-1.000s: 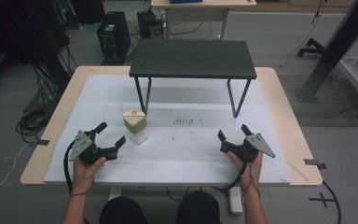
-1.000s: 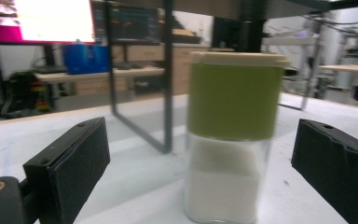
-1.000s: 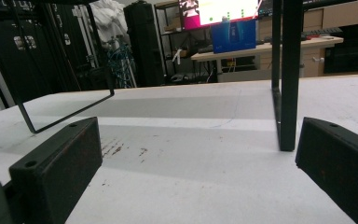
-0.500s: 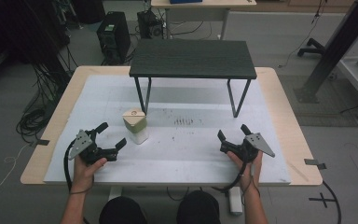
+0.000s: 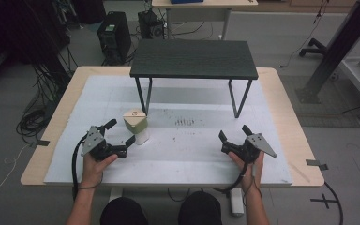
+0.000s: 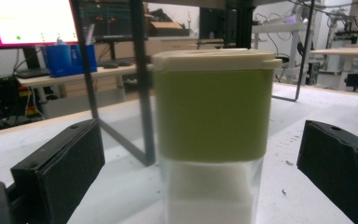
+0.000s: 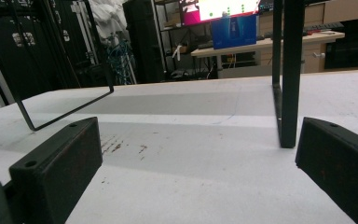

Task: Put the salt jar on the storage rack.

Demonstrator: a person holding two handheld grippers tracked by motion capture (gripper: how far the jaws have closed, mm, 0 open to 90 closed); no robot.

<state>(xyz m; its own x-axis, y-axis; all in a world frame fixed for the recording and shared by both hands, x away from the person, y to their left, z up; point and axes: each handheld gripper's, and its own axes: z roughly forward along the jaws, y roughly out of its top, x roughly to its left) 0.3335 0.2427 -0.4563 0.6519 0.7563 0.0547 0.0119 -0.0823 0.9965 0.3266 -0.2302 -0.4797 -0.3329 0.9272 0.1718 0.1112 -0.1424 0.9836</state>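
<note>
Ease your left tool (image 5: 120, 136), its jaws just spread wide with the clear plastic jar with the green band and cream lid (image 5: 136, 124) between them but untouched, forward until both pads flank the green band, then close squarely. The jar stands upright on the surface (image 5: 183, 150) just in front of the black metal stand (image 5: 194, 58), white filling low inside; your right tool (image 5: 231, 139) rests well right of the jar, open and empty.

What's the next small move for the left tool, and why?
Probably ease the left tool forward until the container with the green band sits between its pads, then close. Its jaws have just been opening and now stand wide, with the container centred ahead, upright on the white mat, and untouched. The right tool rests open, well clear.
</note>
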